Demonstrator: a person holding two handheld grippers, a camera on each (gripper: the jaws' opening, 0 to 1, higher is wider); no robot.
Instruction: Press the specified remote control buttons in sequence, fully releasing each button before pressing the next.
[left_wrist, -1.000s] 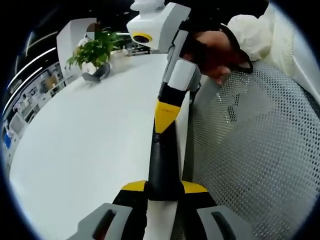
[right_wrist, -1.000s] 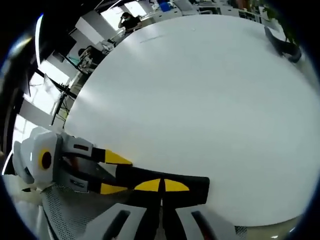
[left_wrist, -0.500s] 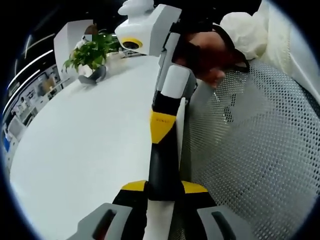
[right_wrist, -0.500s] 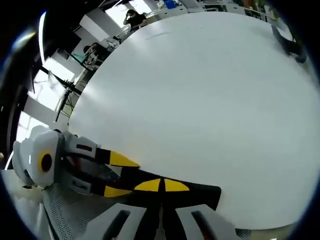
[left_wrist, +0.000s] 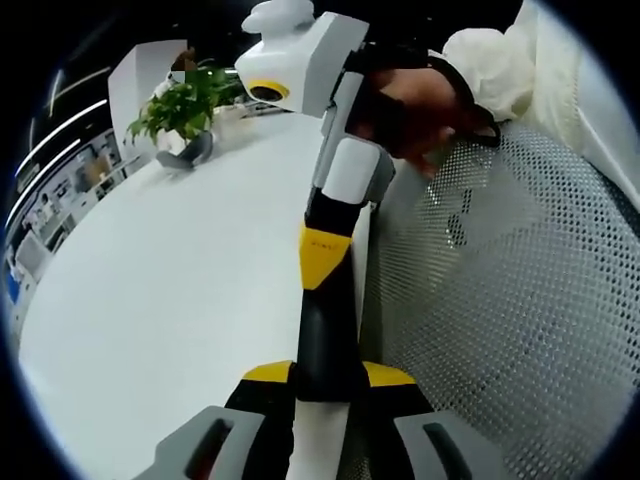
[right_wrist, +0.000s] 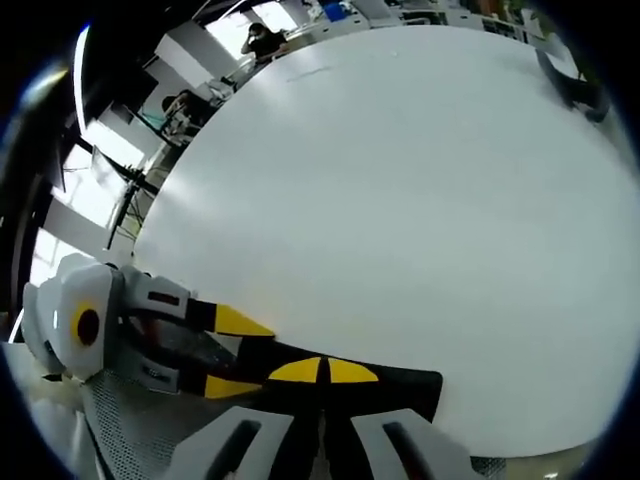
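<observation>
My left gripper (left_wrist: 328, 374) is shut on a black remote control (left_wrist: 325, 335), which sticks out forward from between its yellow-tipped jaws over the near edge of the white table (left_wrist: 180, 280). The right gripper (left_wrist: 322, 256) comes down from above with its jaws together, and its yellow tip rests on the remote's far half. In the right gripper view, my right gripper (right_wrist: 323, 372) is shut right over the remote control (right_wrist: 408, 386). The left gripper (right_wrist: 245, 352) reaches in from the left, holding the remote's other end.
A potted plant (left_wrist: 185, 100) and a dark grey object (left_wrist: 190, 150) stand at the far side of the table. A white mesh chair (left_wrist: 500, 300) is close on the right. A hand (left_wrist: 420, 95) with a white sleeve holds the right gripper. Office furniture and people are beyond the table.
The right gripper's yellow tip has slid a little along the remote towards the left gripper's jaws. The left gripper still grips the remote in the same way.
</observation>
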